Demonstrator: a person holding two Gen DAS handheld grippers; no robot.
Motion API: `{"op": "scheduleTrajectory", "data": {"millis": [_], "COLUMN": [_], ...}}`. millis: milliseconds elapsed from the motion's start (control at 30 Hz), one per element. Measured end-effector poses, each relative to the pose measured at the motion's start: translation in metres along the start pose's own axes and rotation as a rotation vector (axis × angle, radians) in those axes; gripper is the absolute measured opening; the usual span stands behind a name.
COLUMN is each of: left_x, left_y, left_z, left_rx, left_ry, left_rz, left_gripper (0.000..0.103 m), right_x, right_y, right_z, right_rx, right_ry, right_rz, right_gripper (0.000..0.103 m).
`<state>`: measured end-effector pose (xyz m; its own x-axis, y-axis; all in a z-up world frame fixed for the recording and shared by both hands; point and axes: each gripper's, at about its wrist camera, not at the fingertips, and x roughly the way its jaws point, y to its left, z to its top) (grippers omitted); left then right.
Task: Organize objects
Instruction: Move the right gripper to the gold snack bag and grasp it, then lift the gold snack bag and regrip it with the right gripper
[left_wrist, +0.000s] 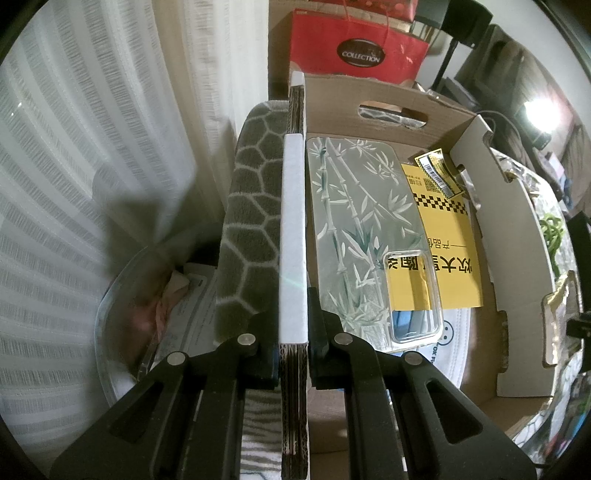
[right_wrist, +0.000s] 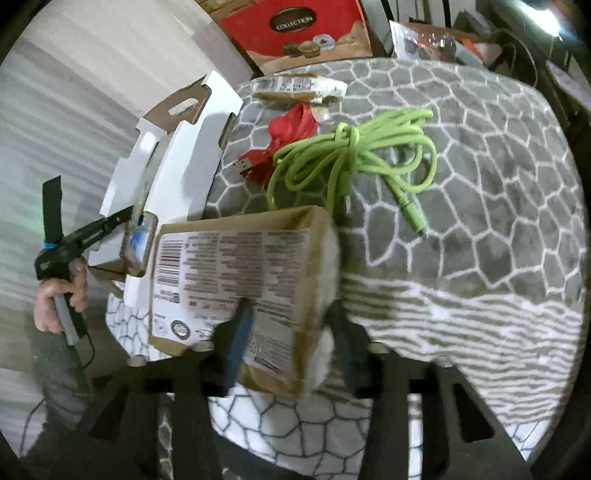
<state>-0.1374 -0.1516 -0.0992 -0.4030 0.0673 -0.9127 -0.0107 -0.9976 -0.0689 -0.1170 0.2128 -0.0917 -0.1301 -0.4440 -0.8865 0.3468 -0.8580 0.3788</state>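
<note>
1. Left wrist view only: left gripper (left_wrist: 293, 354) clamped on the near wall of the cardboard box (left_wrist: 509, 236). Inside lie a bamboo-print sheet (left_wrist: 354, 221), a yellow packet (left_wrist: 447, 236) and a clear phone case (left_wrist: 413, 295).
2. Right wrist view only: right gripper (right_wrist: 288, 354) closed on a brown package (right_wrist: 236, 273), held above the patterned blanket (right_wrist: 480, 177) just beside the box. A green cable (right_wrist: 354, 162) and a red cable (right_wrist: 288, 140) rest on the blanket.
3. Package label blurred, unreadable. Right fingertips partly hidden behind the package.
</note>
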Motion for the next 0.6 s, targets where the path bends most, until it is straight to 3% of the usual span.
{"op": "scheduleTrajectory", "data": {"millis": [100, 400, 600], "left_x": [0.000, 0.000, -0.001], "left_y": [0.000, 0.000, -0.003], "left_z": [0.000, 0.000, 0.001], "left_rx": [0.000, 0.000, -0.002], "left_ry": [0.000, 0.001, -0.001], "left_rz": [0.000, 0.000, -0.002], "left_gripper": [0.010, 0.010, 0.010], "right_x": [-0.004, -0.039, -0.087], "right_y": [0.002, 0.015, 0.020], "right_z": [0.001, 0.005, 0.010], "right_rx": [-0.005, -0.061, -0.166], "right_ry": [-0.023, -0.113, -0.185], "right_rz": [-0.004, -0.066, -0.328], "right_gripper": [0.015, 0.009, 0.009]}}
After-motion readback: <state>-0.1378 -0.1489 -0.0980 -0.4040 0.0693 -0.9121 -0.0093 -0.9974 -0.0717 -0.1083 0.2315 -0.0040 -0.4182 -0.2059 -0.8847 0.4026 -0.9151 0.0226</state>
